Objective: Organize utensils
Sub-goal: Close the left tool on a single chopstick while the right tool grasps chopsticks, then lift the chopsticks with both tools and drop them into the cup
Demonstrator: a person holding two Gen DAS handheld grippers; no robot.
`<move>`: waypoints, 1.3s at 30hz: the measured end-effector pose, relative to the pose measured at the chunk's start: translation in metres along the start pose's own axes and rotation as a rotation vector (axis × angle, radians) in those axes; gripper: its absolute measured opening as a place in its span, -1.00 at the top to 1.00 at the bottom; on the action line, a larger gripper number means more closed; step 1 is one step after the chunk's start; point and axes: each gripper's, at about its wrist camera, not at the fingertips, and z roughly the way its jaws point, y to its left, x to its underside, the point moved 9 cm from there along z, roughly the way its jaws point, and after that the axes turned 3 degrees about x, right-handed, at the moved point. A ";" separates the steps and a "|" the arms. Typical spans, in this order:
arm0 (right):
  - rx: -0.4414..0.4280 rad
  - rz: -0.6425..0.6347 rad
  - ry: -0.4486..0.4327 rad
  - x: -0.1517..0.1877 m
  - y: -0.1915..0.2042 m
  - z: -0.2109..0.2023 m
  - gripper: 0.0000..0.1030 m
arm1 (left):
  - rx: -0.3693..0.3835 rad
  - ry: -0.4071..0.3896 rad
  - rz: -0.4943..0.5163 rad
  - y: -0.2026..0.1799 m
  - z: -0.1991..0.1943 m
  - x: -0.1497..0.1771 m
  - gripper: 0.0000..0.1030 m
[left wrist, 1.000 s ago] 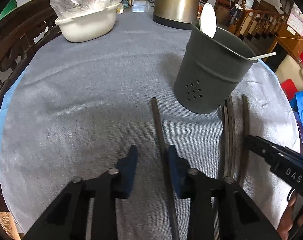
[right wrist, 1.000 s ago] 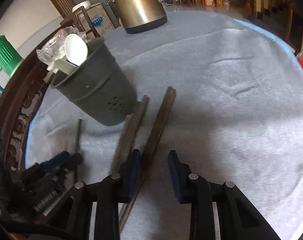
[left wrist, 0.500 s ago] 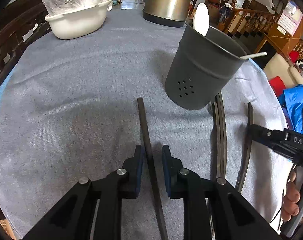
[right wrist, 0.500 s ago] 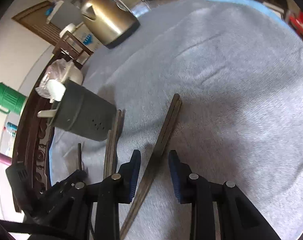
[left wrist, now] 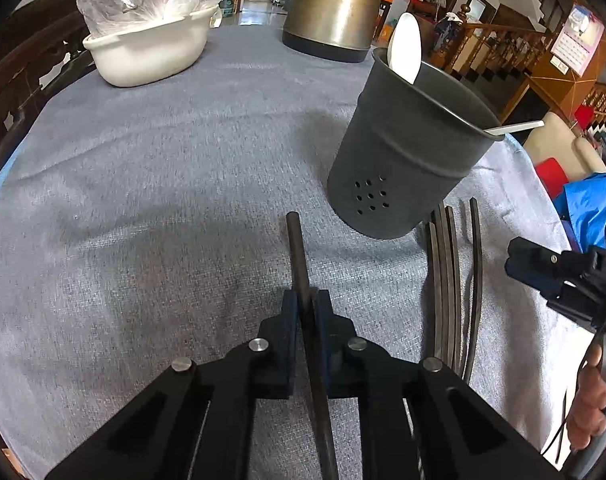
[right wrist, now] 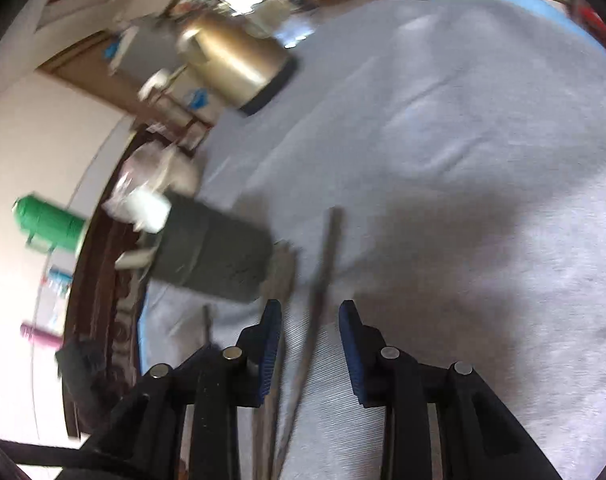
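Observation:
A dark grey utensil holder [left wrist: 407,152] stands on the grey cloth with a white spoon [left wrist: 405,46] and a white handle in it. My left gripper [left wrist: 306,308] is shut on a dark chopstick [left wrist: 297,248] that lies on the cloth left of the holder. Several more dark chopsticks [left wrist: 449,280] lie right of the holder. My right gripper [right wrist: 310,320] is open over one chopstick [right wrist: 325,256], which runs between its fingers; the view is blurred. The holder [right wrist: 215,252] shows to its left. The right gripper also shows in the left wrist view [left wrist: 543,268].
A metal kettle [left wrist: 335,8] stands at the back of the table. A white bowl [left wrist: 147,52] with a plastic bag stands at the back left. A dark wooden chair back [left wrist: 19,76] borders the left edge. A green jug [right wrist: 49,222] stands beyond the table.
My left gripper has closed on the chopstick left of the holder. My right gripper has rolled and shifted so a chopstick now lies between its open fingers.

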 end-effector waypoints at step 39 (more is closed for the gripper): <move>0.068 -0.121 -0.096 -0.015 0.024 -0.021 0.84 | 0.011 -0.031 -0.004 0.008 0.018 -0.056 0.88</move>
